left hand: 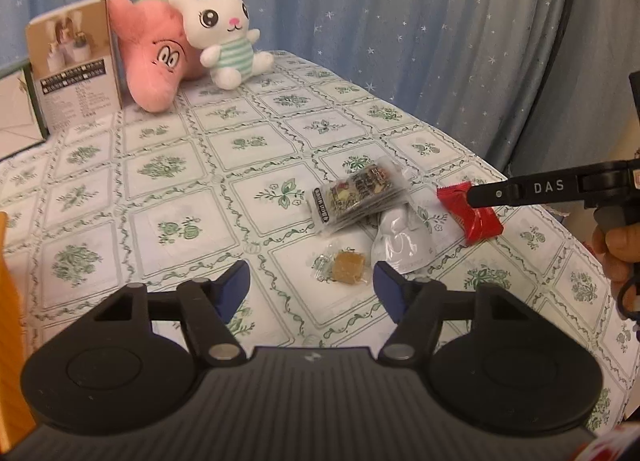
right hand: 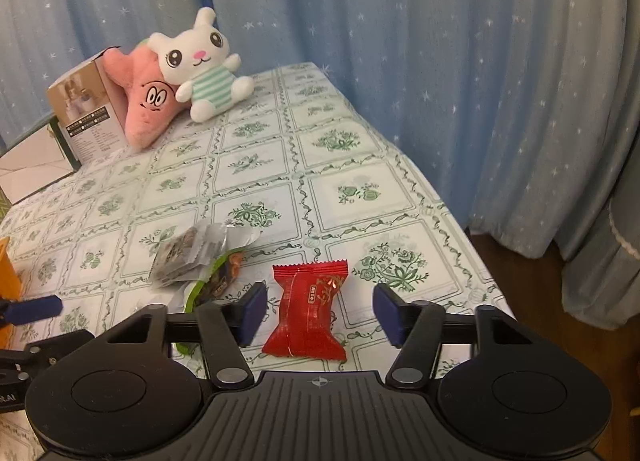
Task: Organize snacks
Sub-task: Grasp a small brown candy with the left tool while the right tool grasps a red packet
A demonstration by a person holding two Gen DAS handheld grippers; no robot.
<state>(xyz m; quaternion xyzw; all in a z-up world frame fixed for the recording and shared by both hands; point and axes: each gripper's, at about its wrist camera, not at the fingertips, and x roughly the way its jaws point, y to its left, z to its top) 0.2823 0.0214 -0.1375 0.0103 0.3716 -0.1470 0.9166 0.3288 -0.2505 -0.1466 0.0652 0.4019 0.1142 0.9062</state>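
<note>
Progress: early; every snack lies loose on the green-patterned tablecloth (right hand: 360,165), none sorted.
Right gripper (right hand: 316,315): jaws wide apart, straddling the red foil-wrapped snack packet (right hand: 306,311), not gripping.
Left gripper (left hand: 312,287): jaws spread, empty, near the clear-wrapped brown candy (left hand: 348,267).
Remaining: clear printed packet (left hand: 360,193), white pouch (left hand: 400,241).
Destination: cannot tell.

I saw the table (right hand: 352,165), covered in a green floral check cloth. On it lay a red packet (right hand: 306,315), a clear printed packet (left hand: 360,191), a white pouch (left hand: 400,241), a wrapped brown candy (left hand: 348,267), two plush toys and a box at the far end.
</note>
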